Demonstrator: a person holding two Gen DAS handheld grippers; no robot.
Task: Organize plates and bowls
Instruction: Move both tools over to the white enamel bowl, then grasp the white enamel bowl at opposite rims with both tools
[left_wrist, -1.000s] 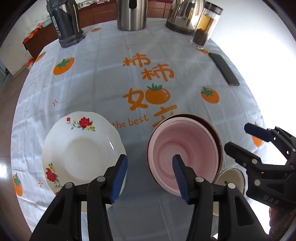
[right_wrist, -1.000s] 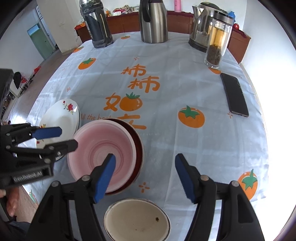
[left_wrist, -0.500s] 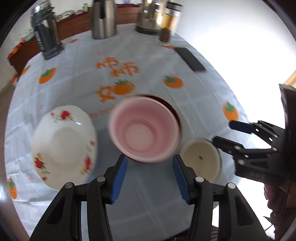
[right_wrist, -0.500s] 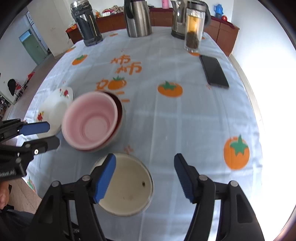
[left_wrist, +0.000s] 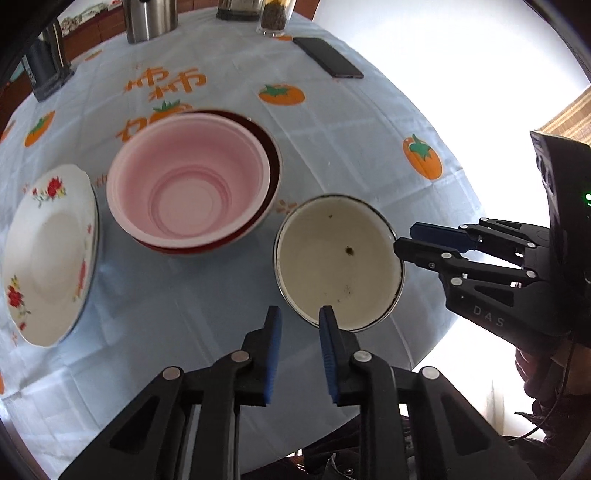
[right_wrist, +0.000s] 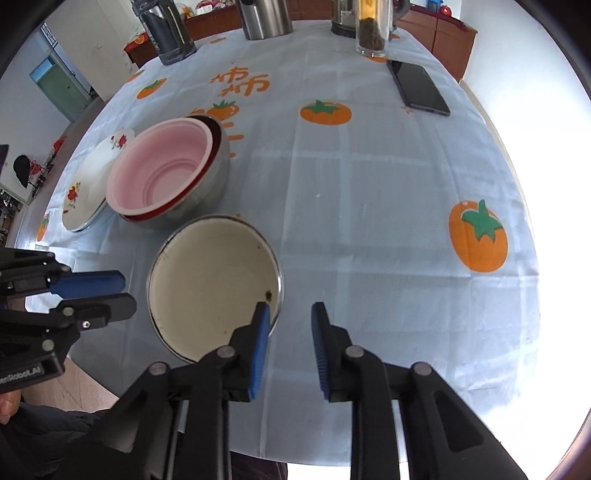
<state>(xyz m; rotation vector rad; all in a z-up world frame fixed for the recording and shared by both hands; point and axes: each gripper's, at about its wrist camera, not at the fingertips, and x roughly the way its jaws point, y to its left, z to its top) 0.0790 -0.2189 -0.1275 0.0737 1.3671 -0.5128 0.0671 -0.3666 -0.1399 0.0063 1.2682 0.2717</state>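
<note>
A cream enamel bowl (left_wrist: 338, 262) (right_wrist: 214, 288) with a dark rim stands near the table's front edge. My left gripper (left_wrist: 299, 317) (right_wrist: 127, 293) straddles its near-left rim, jaws closing with a gap still showing. My right gripper (right_wrist: 290, 310) (left_wrist: 404, 238) straddles the opposite rim, one finger over the bowl's inside. Its jaws are closing too, and the pads do not press. Behind stands a pink bowl (left_wrist: 188, 188) (right_wrist: 162, 173) nested in a red-lined steel bowl (left_wrist: 271, 147) (right_wrist: 210, 184). A white floral plate (left_wrist: 48, 254) (right_wrist: 92, 177) lies to their left.
A dark phone (left_wrist: 328, 57) (right_wrist: 417, 86) lies at the back right on the persimmon-print tablecloth (right_wrist: 369, 184). A tea jar (right_wrist: 371, 26), a steel jug (right_wrist: 264, 18) and a dark thermos (right_wrist: 166, 29) stand along the far edge. The table's rim runs just under both grippers.
Both grippers pulled back from the pink bowl toward the table's front edge and came down around the cream bowl. The jaws of both have narrowed markedly.
</note>
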